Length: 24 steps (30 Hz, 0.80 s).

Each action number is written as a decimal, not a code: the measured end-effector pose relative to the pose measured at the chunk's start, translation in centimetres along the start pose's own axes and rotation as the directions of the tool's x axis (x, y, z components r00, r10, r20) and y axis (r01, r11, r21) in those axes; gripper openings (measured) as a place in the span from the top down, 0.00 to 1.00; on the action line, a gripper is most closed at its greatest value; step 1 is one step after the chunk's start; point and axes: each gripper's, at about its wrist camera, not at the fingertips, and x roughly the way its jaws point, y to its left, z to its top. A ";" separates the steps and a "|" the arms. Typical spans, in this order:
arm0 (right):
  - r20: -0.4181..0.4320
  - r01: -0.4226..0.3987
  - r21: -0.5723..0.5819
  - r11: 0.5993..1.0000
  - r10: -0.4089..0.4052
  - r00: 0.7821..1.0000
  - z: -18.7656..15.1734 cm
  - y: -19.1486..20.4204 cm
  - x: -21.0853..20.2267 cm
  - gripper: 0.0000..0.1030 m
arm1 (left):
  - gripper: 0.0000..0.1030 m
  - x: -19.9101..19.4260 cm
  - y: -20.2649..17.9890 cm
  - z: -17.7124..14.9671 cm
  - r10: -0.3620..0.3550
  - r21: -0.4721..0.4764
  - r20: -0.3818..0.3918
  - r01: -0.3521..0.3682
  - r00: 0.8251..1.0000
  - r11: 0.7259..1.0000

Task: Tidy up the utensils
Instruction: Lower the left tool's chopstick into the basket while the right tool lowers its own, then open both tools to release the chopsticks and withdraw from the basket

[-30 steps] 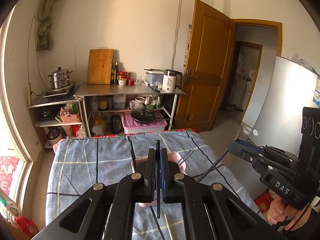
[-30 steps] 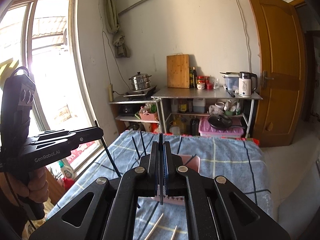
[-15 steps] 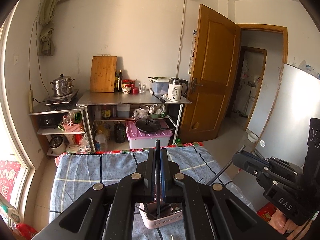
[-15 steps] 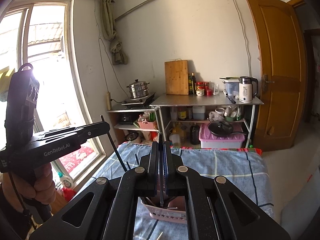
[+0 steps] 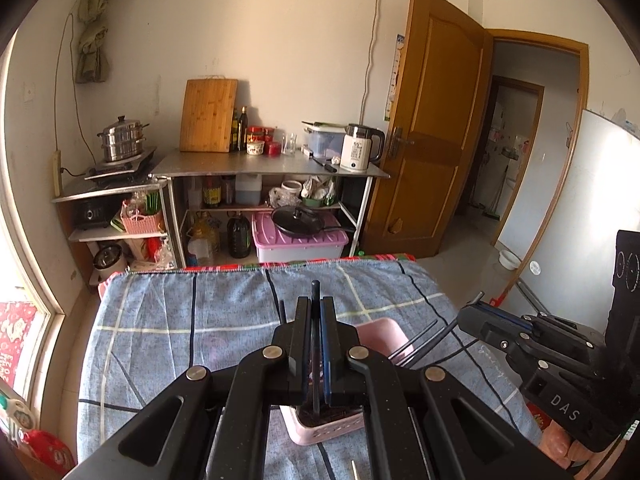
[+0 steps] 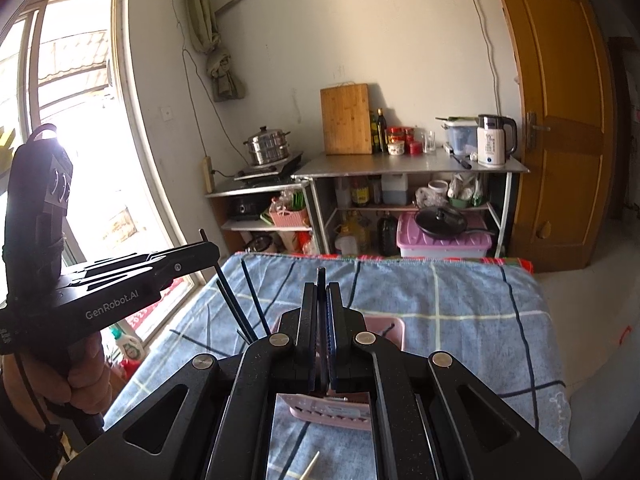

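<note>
A pink slotted utensil basket (image 5: 380, 340) stands on the blue checked cloth (image 5: 180, 320), right under both grippers; it also shows in the right wrist view (image 6: 332, 412). Dark chopsticks (image 6: 248, 304) stick up out of it. My left gripper (image 5: 316, 308) is shut on a black chopstick (image 5: 315, 292), held upright over the basket. My right gripper (image 6: 321, 300) is shut on another black chopstick (image 6: 321, 280), also upright above the basket. Each gripper shows in the other's view: the right one (image 5: 468, 316), the left one (image 6: 208, 250).
A pale wooden chopstick (image 6: 310, 466) lies on the cloth near the front edge. Beyond the table stand a steel rack (image 5: 260, 164) with a kettle, a cutting board and pots, a wooden door (image 5: 432, 120) and a window (image 6: 80, 140) at the left.
Both grippers have tilted and shifted over the pink basket, each still holding its black chopstick; the basket now sits right beneath the fingers and the view has dropped a little.
</note>
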 end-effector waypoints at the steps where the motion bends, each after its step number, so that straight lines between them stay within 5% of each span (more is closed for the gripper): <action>1: -0.007 0.001 0.001 1.000 -0.001 1.000 -0.3 -0.1 0.2 0.96 | 0.96 0.4 0.0 -0.5 -0.001 -0.001 -0.017 0.001 1.000 1.000; 11: -0.088 -0.008 0.027 1.000 0.010 0.996 -2.3 -0.9 1.3 0.94 | 0.96 1.5 0.8 -2.6 0.007 -0.020 -0.072 -0.008 0.997 1.000; 24: -0.024 -0.004 0.024 1.000 0.004 1.000 -3.3 -1.1 -3.4 0.82 | 0.95 -4.0 0.5 -4.6 0.007 -0.024 0.000 -0.007 1.000 1.000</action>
